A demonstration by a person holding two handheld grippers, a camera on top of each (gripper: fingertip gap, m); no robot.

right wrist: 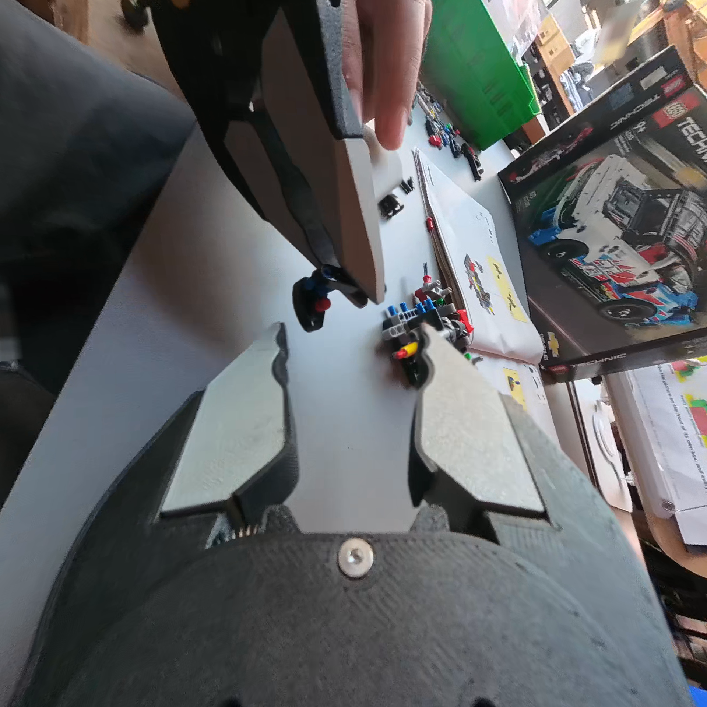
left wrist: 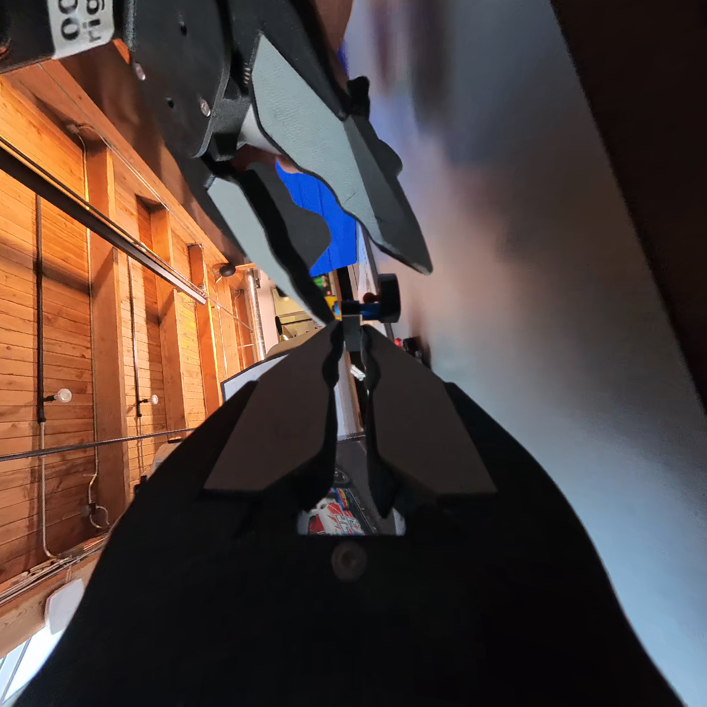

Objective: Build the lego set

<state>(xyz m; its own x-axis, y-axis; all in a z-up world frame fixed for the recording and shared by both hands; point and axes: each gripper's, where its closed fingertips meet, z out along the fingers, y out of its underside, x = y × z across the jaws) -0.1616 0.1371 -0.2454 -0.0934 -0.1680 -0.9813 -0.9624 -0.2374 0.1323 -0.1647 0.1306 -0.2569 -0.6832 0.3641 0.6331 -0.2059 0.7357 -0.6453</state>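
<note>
My left gripper [left wrist: 351,332] is shut on a small black lego piece [left wrist: 352,336] that carries a blue pin and a black wheel [left wrist: 389,297]. In the right wrist view this left gripper [right wrist: 354,296], held by a hand, keeps the wheel assembly [right wrist: 309,310], with its red pin, above the white table [right wrist: 214,267]. My right gripper [right wrist: 352,336] is open and empty, just below the assembly. It also shows in the left wrist view [left wrist: 377,292], open, with its tips on either side of the wheel. A partly built lego chassis [right wrist: 417,325] lies on the table beside my right finger.
An open instruction booklet [right wrist: 478,260] lies right of the chassis. The lego set box [right wrist: 619,237] stands at the right edge. Loose pieces [right wrist: 390,204] lie farther back, near a green bin [right wrist: 474,69]. A person's dark sleeve [right wrist: 76,172] fills the left. The tips of both grippers are at nearly the same place.
</note>
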